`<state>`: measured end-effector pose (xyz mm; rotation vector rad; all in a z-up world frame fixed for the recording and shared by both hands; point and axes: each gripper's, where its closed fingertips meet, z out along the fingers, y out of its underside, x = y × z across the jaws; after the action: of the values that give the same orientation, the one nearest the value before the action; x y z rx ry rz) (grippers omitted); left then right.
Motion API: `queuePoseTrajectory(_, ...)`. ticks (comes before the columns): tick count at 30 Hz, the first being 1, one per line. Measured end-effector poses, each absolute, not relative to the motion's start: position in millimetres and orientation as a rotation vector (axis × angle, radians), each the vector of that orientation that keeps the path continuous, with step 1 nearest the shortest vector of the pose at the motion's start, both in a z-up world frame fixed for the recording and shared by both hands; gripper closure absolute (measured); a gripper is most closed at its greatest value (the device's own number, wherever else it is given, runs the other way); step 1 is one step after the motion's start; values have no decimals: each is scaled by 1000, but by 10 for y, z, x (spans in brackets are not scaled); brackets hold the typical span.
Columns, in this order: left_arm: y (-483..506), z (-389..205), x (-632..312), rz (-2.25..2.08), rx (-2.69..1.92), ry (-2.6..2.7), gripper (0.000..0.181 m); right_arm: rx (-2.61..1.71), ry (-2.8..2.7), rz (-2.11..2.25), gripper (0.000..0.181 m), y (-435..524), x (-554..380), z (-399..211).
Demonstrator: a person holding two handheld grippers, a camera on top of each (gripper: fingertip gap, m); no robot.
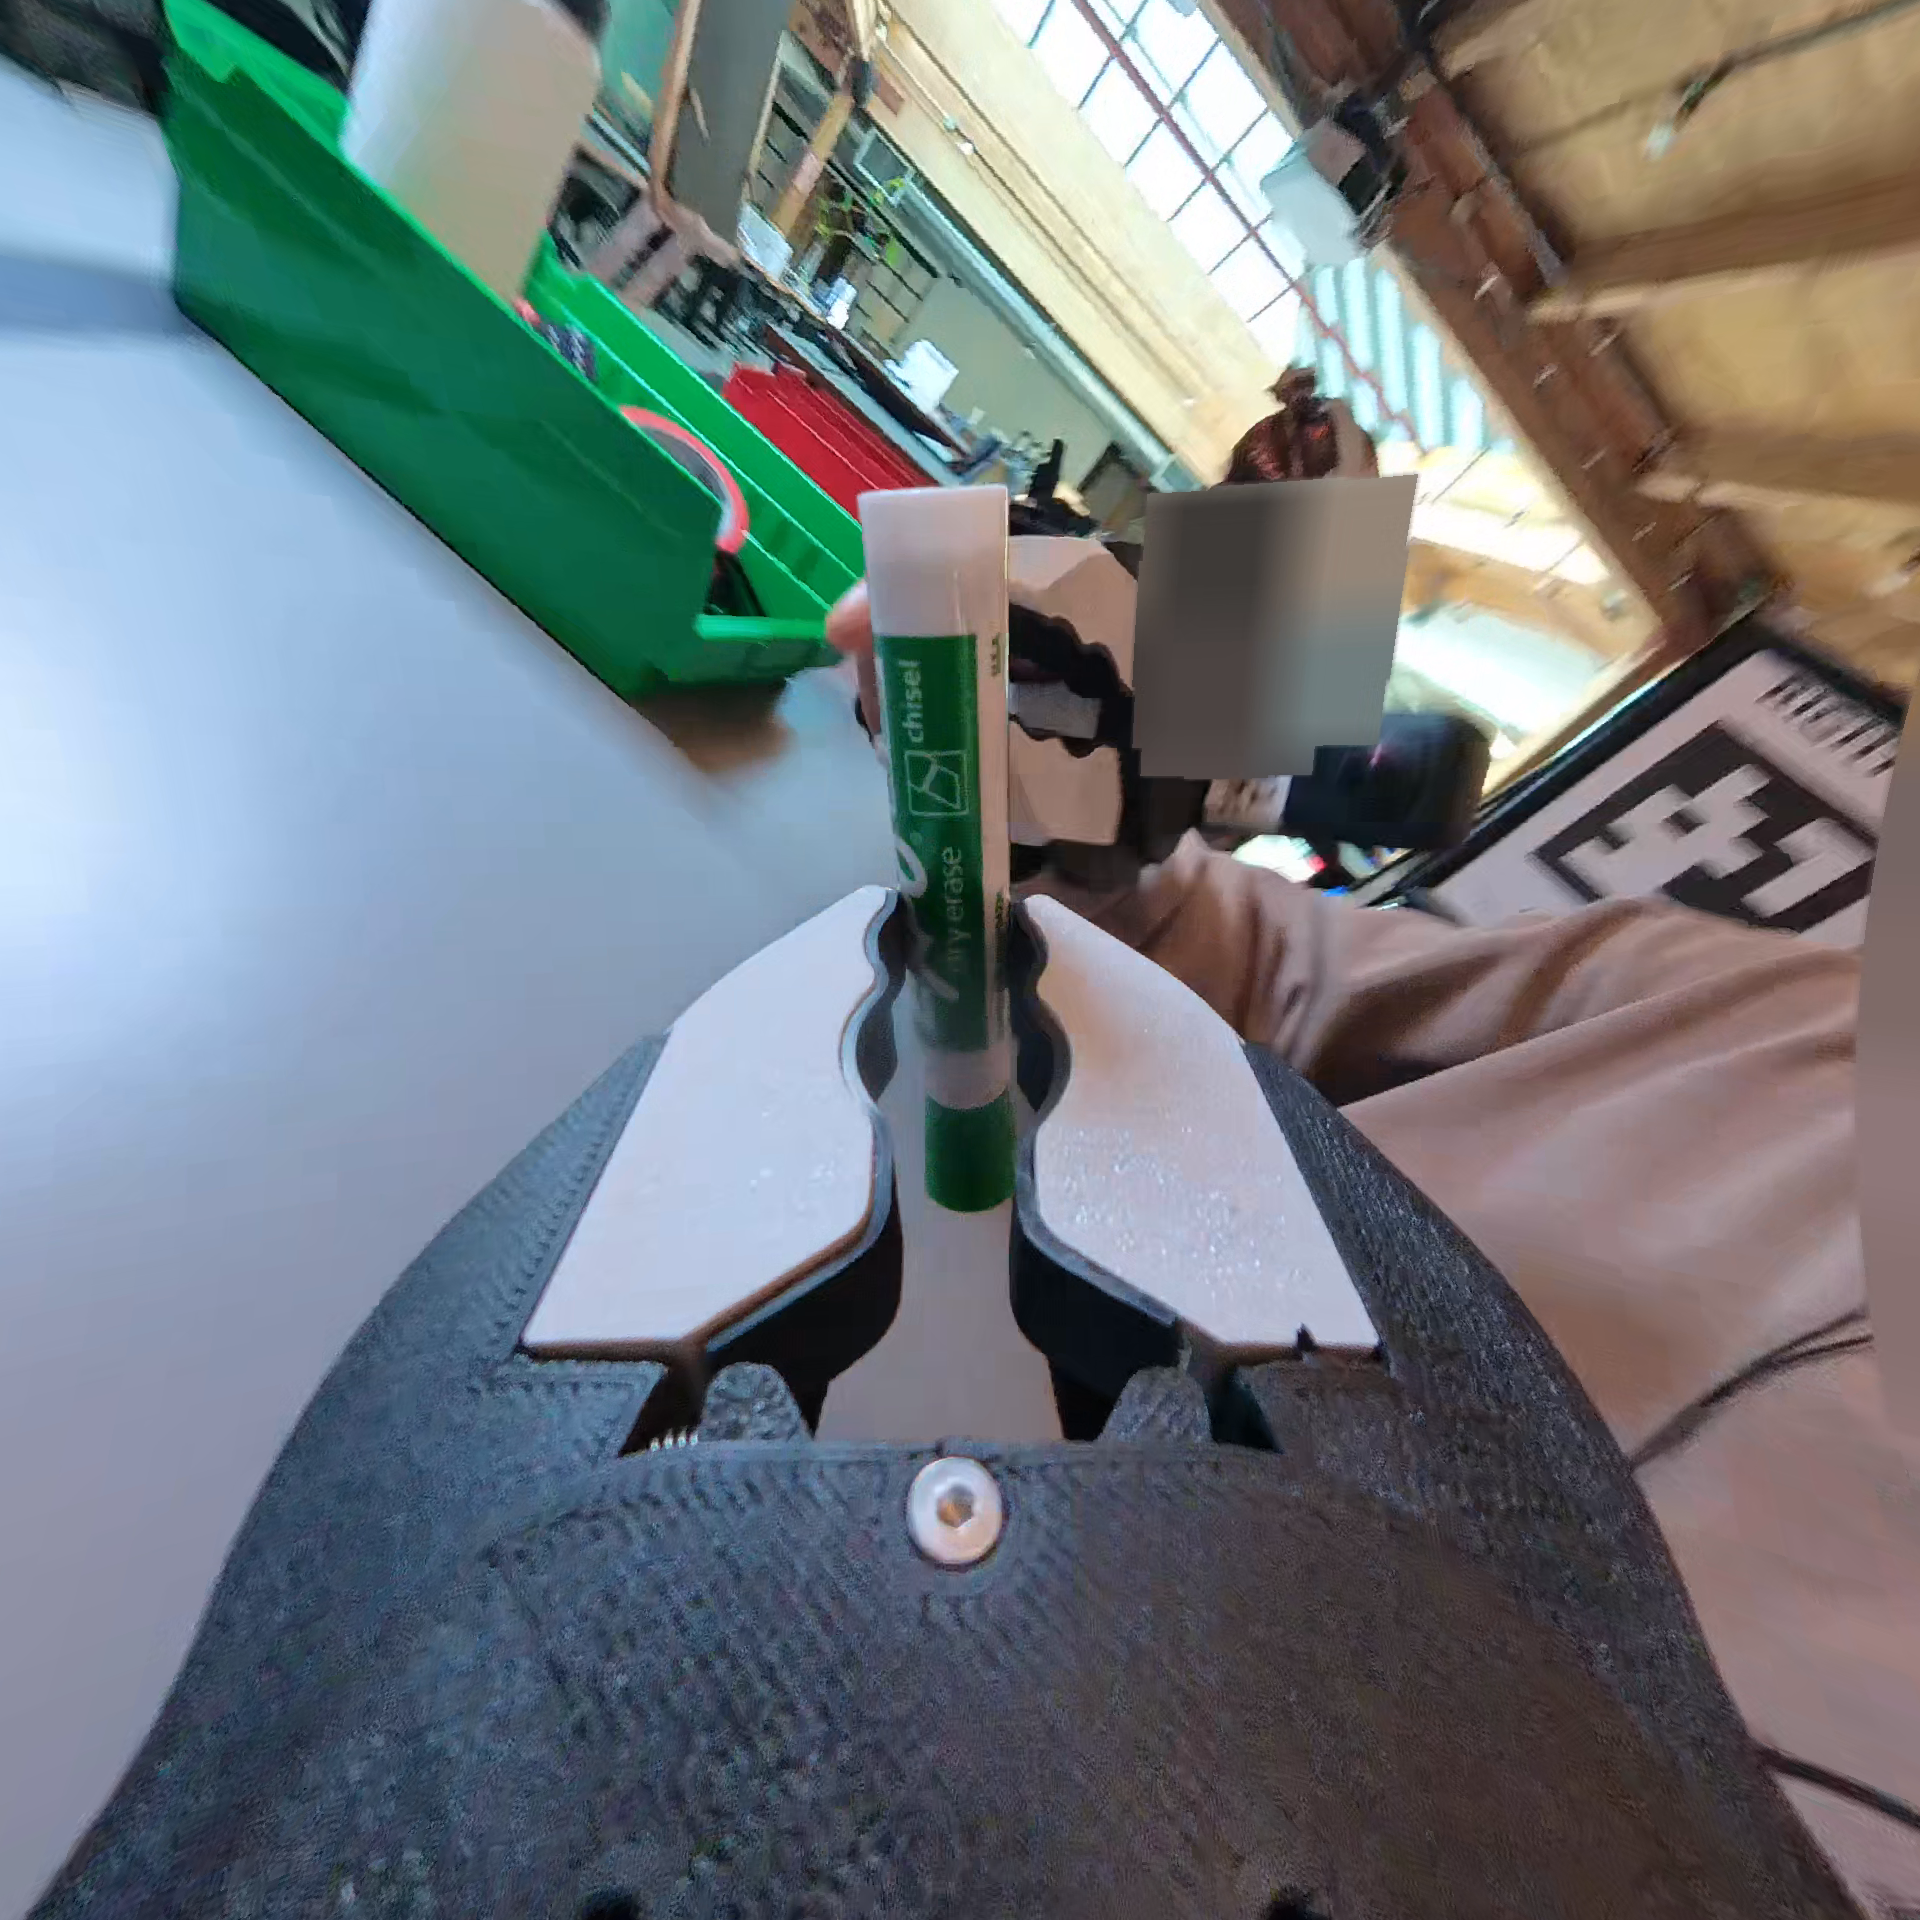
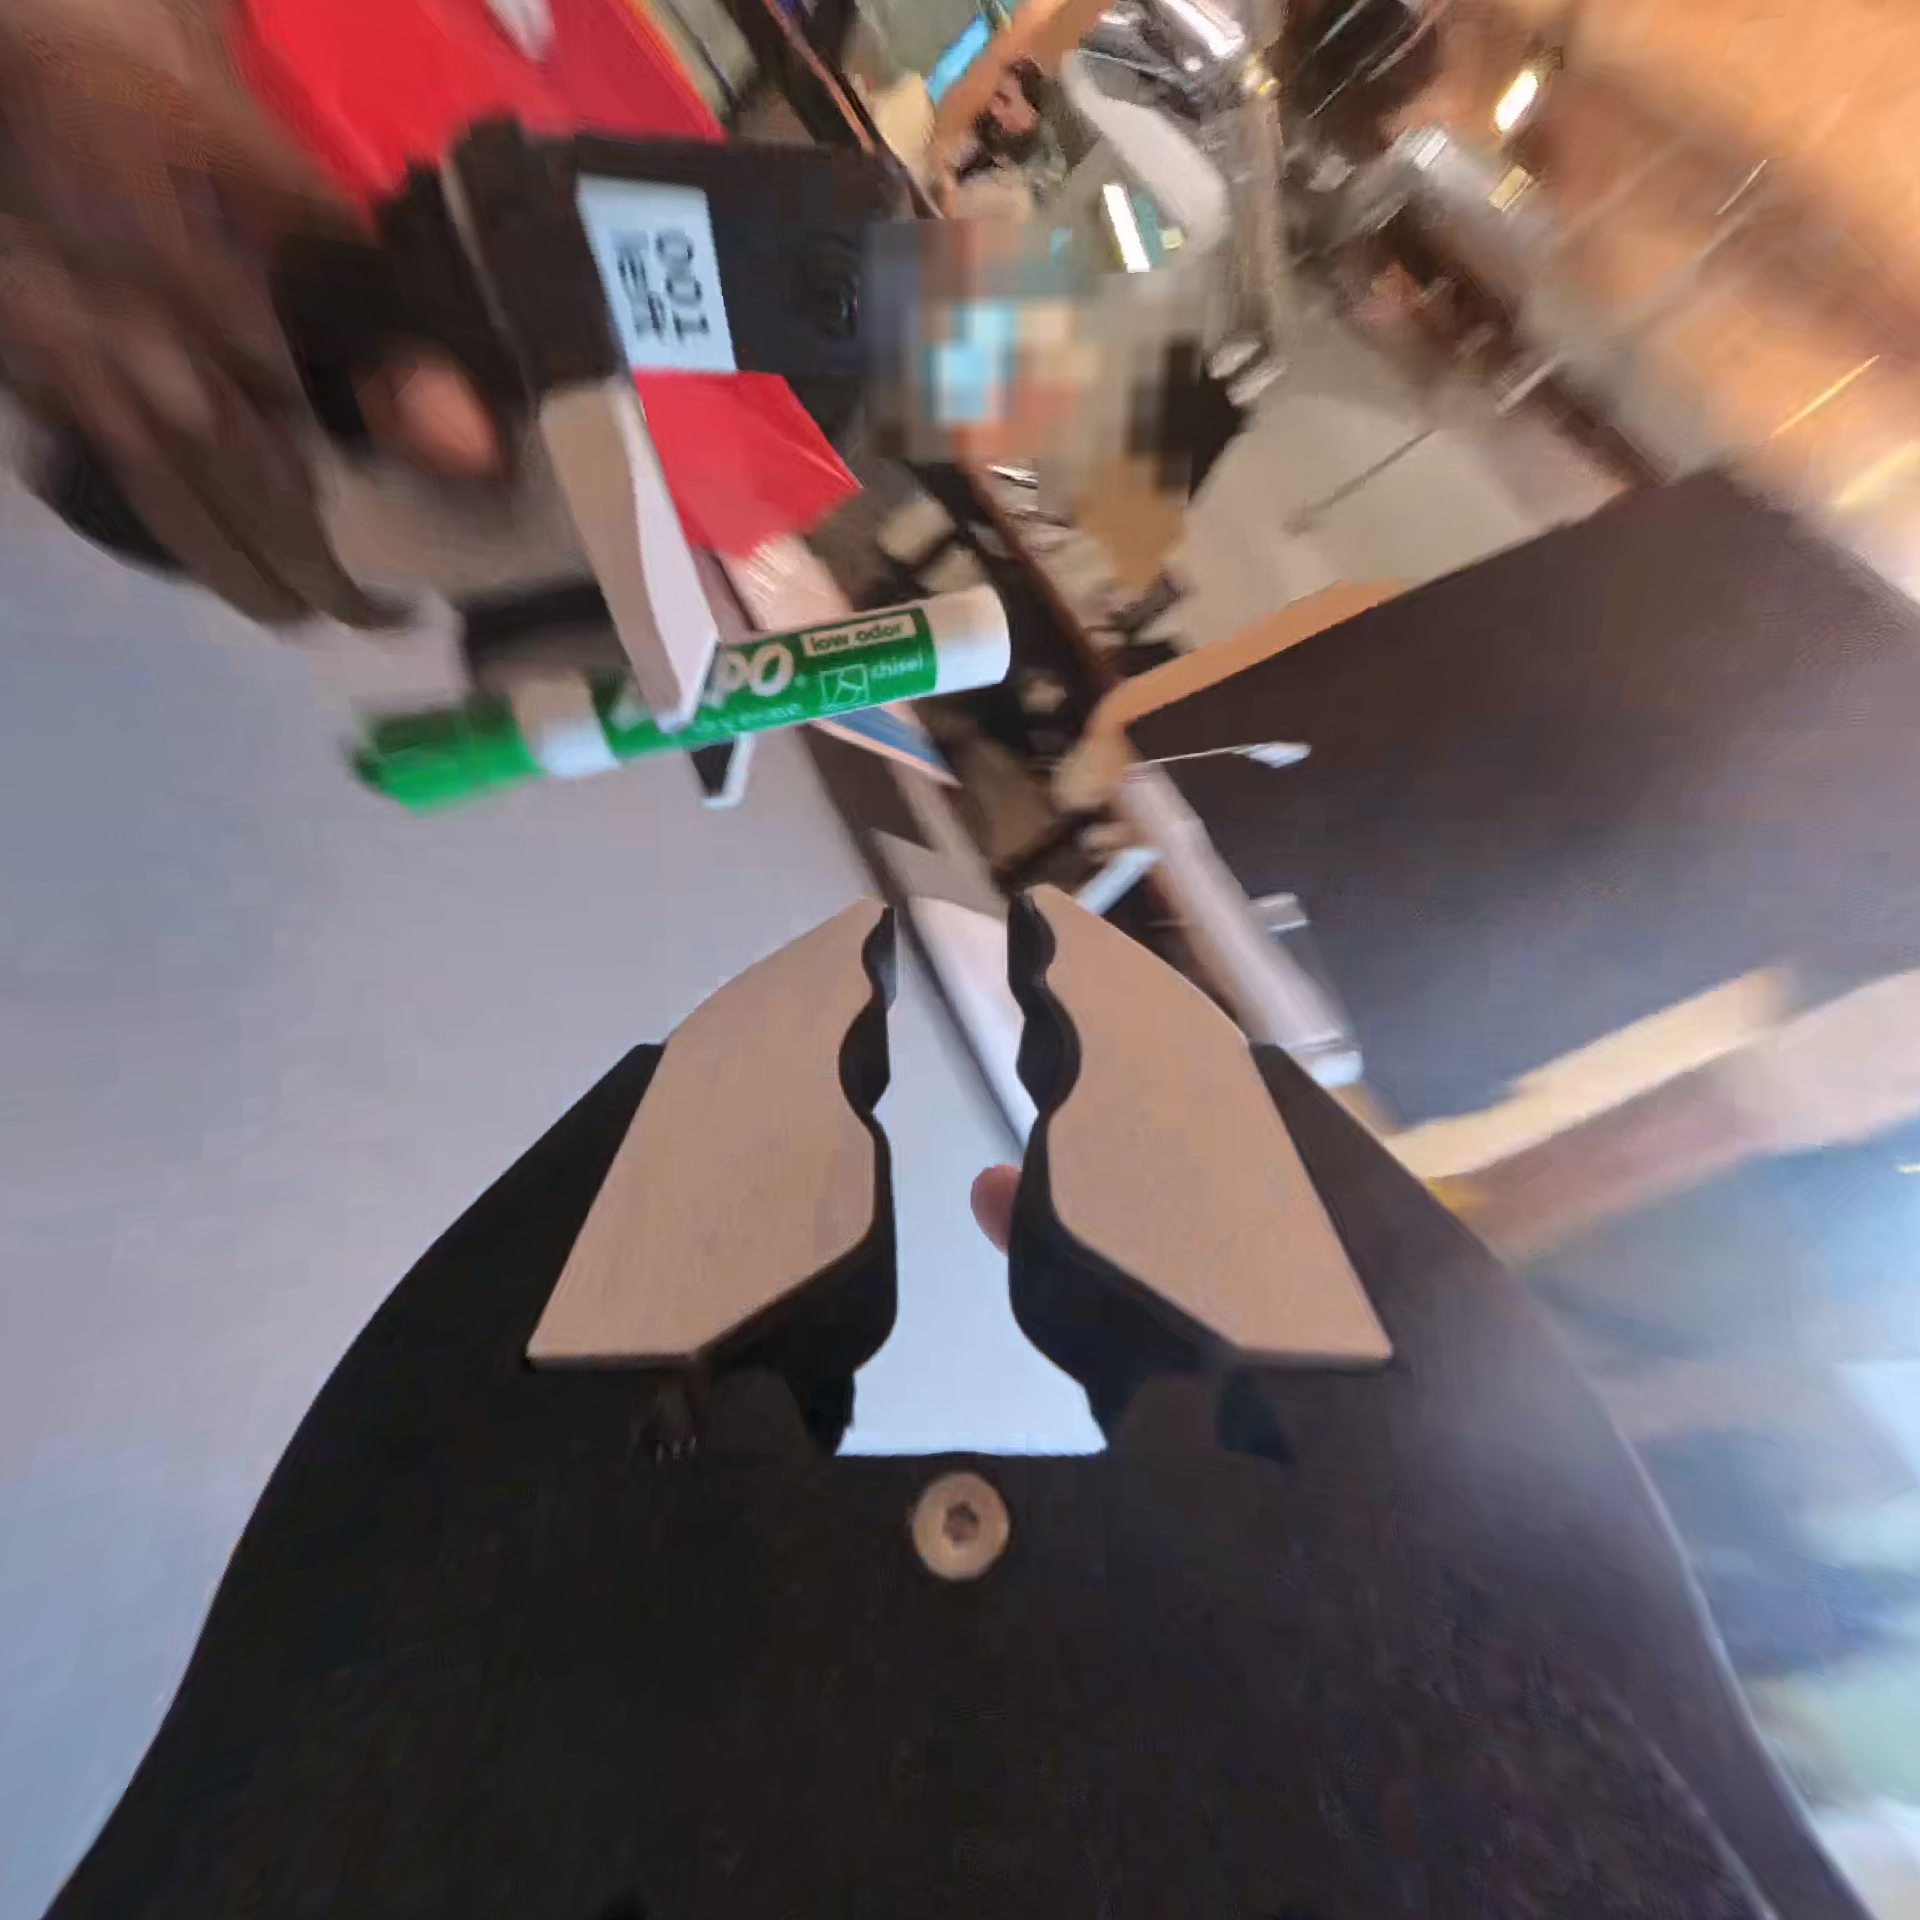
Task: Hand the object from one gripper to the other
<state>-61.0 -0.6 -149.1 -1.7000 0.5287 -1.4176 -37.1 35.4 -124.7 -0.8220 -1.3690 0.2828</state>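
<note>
My left gripper clamps green marker mid-barrel, frame centre. Right gripper empty, narrow gap between fingers, marker ahead, above centre-left. Green bin upper left.

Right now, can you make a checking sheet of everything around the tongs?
Surface: grey table, bare where visible.
Job's things: green marker, white end pointing away from the camera, off the table.
Clutter: green bins, red bin.
Grippers: left tongs shut on the marker; right tongs slightly apart, holding nothing.
Cables: red wire in a green bin.
Surroundings: windows, a person's sleeve.
</note>
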Motion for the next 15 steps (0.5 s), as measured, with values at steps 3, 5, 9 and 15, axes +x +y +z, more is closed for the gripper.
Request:
queuePoseTrajectory(3,41,-1444,-723,-985,-1622,734,162,-1185,-1301,1087,144,164,-416,-1197)
queuePoseTrajectory(5,53,-1456,-757,-652,-1563,872,162,-1321,-1232,1553,133,5,-445,-1104)
queuePoseTrajectory(9,53,-1491,-749,-181,-1432,1048,162,-1330,-1224,1697,123,-201,-528,-1078)
queuePoseTrajectory(15,29,-1609,-672,37,-1354,1178,162,-1057,-1413,933,160,-283,-628,-1208)
